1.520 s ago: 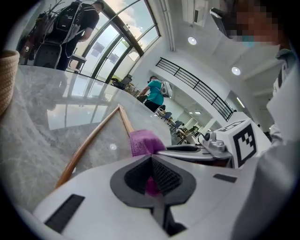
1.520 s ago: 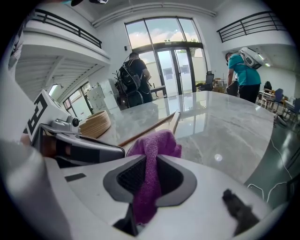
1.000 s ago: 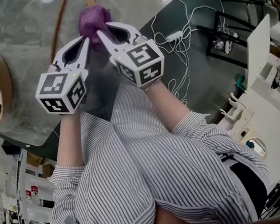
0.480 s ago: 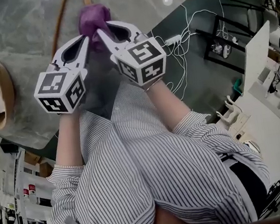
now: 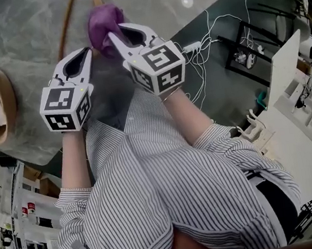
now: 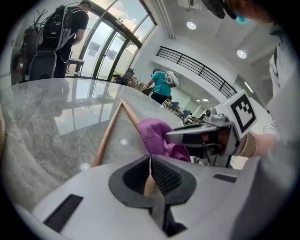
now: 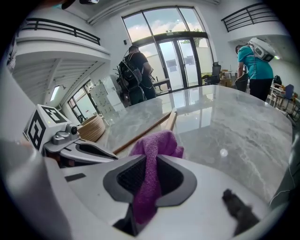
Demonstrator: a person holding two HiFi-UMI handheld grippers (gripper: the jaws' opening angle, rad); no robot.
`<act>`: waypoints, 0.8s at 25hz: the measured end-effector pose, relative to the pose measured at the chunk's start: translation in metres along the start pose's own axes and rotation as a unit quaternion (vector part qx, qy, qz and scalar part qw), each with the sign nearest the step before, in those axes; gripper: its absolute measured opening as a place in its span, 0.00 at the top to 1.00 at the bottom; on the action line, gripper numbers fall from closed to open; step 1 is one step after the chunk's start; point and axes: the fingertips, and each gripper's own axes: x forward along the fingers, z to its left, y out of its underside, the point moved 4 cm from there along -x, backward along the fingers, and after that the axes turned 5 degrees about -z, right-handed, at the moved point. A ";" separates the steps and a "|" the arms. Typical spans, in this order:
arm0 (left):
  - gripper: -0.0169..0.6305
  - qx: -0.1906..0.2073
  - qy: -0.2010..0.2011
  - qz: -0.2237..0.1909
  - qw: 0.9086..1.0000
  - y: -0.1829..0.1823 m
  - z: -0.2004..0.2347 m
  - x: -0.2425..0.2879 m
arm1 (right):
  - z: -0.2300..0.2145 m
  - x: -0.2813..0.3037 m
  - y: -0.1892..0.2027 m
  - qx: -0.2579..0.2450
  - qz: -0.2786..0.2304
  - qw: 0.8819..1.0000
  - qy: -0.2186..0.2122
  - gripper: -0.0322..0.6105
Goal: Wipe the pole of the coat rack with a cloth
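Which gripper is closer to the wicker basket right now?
Left. The left gripper sits just right of the basket; the right gripper, clamping the purple cloth, is farther right.

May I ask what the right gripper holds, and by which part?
The right gripper holds the purple cloth, pinched across its bunched middle.

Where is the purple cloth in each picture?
Head view: purple cloth at top centre, in the right gripper.
Left gripper view: middle, just beyond the jaws.
Right gripper view: lower centre, pinched between the jaws.
Shared landmark: the slanted wooden pole next to it.
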 end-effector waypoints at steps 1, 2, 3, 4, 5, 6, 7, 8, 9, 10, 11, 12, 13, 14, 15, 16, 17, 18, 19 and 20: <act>0.96 0.008 0.002 0.010 1.000 0.002 -0.001 0.000 | 0.000 0.000 0.000 -0.001 0.000 1.000 0.000 0.84; 0.96 0.019 0.003 0.023 1.000 0.005 -0.002 0.000 | 0.001 0.000 0.000 -0.002 0.000 1.000 0.001 0.84; 0.96 0.033 0.003 0.037 0.999 0.009 -0.003 -0.001 | 0.001 0.000 0.000 -0.002 -0.001 1.000 0.001 0.84; 0.96 0.049 0.001 0.052 0.997 0.012 -0.004 -0.001 | 0.002 0.000 0.000 -0.003 -0.001 1.000 0.001 0.84; 0.95 0.066 -0.003 0.064 0.996 0.015 -0.005 -0.001 | 0.003 0.000 0.000 -0.003 -0.002 1.000 0.001 0.84; 0.94 0.083 -0.007 0.074 0.994 0.017 -0.007 0.000 | 0.003 0.000 0.000 -0.004 -0.002 1.000 0.001 0.84; 0.93 0.098 -0.012 0.082 0.992 0.018 -0.008 0.001 | 0.003 -0.001 0.000 -0.004 -0.002 1.000 0.001 0.84; 0.93 0.113 -0.016 0.087 0.990 0.018 -0.009 0.002 | 0.002 -0.001 0.000 -0.004 -0.002 1.000 0.001 0.84; 0.93 0.126 -0.021 0.091 0.988 0.018 -0.010 0.003 | 0.002 -0.001 0.000 -0.005 -0.002 1.000 0.001 0.84; 0.93 0.137 -0.024 0.094 0.986 0.018 -0.011 0.004 | 0.002 0.000 0.000 -0.005 -0.003 1.000 0.001 0.84; 0.91 0.146 -0.027 0.095 0.984 0.019 -0.011 0.004 | 0.002 0.000 0.000 -0.006 -0.003 1.000 0.001 0.84; 0.88 0.151 -0.029 0.096 0.984 0.019 -0.012 0.004 | 0.002 0.000 0.000 -0.005 -0.003 1.000 0.001 0.84; 0.87 0.152 -0.031 0.096 0.983 0.019 -0.012 0.004 | 0.002 0.000 0.000 -0.005 -0.003 1.000 0.001 0.84; 0.85 0.153 -0.033 0.096 0.983 0.019 -0.013 0.005 | 0.002 0.000 0.000 -0.005 -0.003 1.000 0.000 0.84; 0.83 0.155 -0.035 0.096 0.983 0.018 -0.013 0.005 | 0.001 0.000 0.000 -0.005 -0.003 1.000 0.000 0.84; 0.82 0.156 -0.036 0.096 0.983 0.017 -0.013 0.005 | 0.001 -0.001 0.000 -0.005 -0.004 1.000 0.000 0.84; 0.82 0.157 -0.037 0.097 0.982 0.017 -0.013 0.006 | 0.001 -0.001 0.000 -0.005 -0.004 1.000 0.000 0.84; 0.82 0.158 -0.038 0.099 0.982 0.018 -0.012 0.007 | 0.000 0.000 0.000 -0.004 -0.004 1.000 0.000 0.84; 0.82 0.159 -0.040 0.102 0.981 0.019 -0.012 0.008 | 0.000 0.000 0.000 -0.004 -0.003 1.000 0.000 0.84; 0.82 0.159 -0.042 0.105 0.981 0.020 -0.011 0.009 | 0.000 0.000 0.000 -0.005 -0.003 1.000 0.000 0.84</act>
